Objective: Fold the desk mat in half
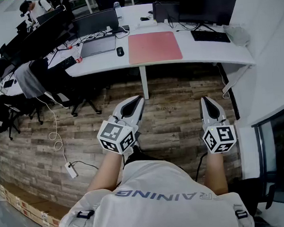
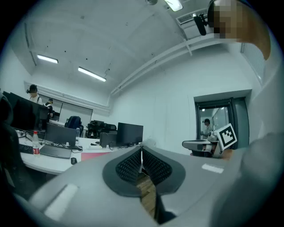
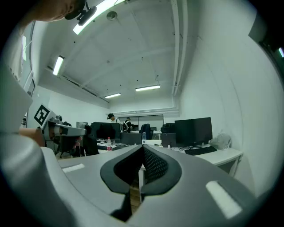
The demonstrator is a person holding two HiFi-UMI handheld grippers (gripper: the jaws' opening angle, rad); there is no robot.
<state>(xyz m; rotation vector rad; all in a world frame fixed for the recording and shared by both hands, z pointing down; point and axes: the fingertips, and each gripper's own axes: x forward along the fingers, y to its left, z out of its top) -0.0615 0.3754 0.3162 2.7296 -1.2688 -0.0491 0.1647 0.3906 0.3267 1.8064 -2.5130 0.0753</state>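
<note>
Fold not started
The flat pink rectangular desk mat (image 1: 155, 47) lies unfolded at 12 o'clock; left gripper (image 1: 137, 102) and right gripper (image 1: 204, 100) are pinched together, holding nothing.

Holds the left tongs (image 1: 139, 100) and the right tongs (image 1: 204, 100) out ahead of the torso, side by side and well apart, tips pointing forward. Extends bare forearms (image 1: 105, 170) behind them, the left one angled inward. Shows both pairs of jaws pressed together, nothing between them
</note>
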